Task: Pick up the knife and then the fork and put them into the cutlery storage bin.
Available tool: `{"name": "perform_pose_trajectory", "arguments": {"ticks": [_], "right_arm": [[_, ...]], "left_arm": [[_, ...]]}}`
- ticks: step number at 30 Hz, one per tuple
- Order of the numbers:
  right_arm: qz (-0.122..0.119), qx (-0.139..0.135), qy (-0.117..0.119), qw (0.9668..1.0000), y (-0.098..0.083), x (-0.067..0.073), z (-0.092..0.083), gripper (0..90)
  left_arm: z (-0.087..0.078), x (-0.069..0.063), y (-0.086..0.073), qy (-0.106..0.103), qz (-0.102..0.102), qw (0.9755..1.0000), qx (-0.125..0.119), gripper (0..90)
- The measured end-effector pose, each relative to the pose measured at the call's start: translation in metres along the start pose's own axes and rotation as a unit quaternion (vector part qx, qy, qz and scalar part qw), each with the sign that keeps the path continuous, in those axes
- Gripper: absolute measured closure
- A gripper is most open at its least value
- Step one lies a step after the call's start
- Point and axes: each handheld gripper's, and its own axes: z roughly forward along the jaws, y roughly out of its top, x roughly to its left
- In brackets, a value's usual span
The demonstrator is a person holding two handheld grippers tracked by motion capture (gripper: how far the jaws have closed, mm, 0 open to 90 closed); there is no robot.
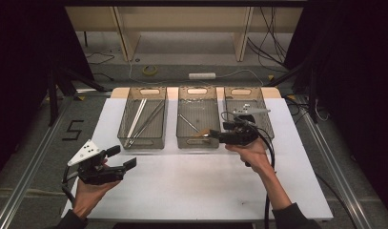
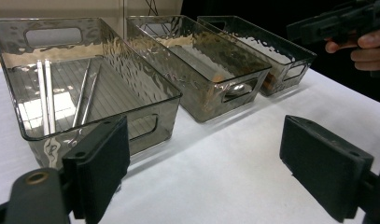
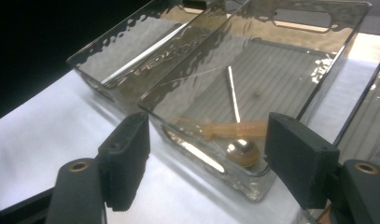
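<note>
Lying in the middle bin, spoons just beyond the right tool, wide open, empty.

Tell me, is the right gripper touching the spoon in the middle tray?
Apart. In the right gripper view the right gripper has its jaws wide open, nothing between them, and the spoon lies beyond them inside the middle tray, behind its clear wall.

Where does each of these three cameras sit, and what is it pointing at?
High view: above the table, looking down on three bins, both forearms and grippers.
Left gripper view: rides the left gripper, open jaws facing the chopstick bin.
Right gripper view: rides the right gripper, open over the middle bin.
All views share the middle bin.
</note>
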Motion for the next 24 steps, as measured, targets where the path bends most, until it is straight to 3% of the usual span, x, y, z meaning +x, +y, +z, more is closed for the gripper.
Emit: {"name": "perform_pose_trajectory", "arguments": {"ticks": [12,24], "right_arm": [[-0.012,-0.021,0.024,0.9994,-0.014,0.011,-0.006,30.6],[-0.021,-0.031,0.031,0.9988,-0.028,0.019,-0.013,28.8]], "left_arm": [[0.003,-0.003,-0.001,-0.007,0.005,0.9999,0.007,15.7],[0.003,-0.003,-0.001,-0.012,0.003,0.9999,0.007,15.7]]}}
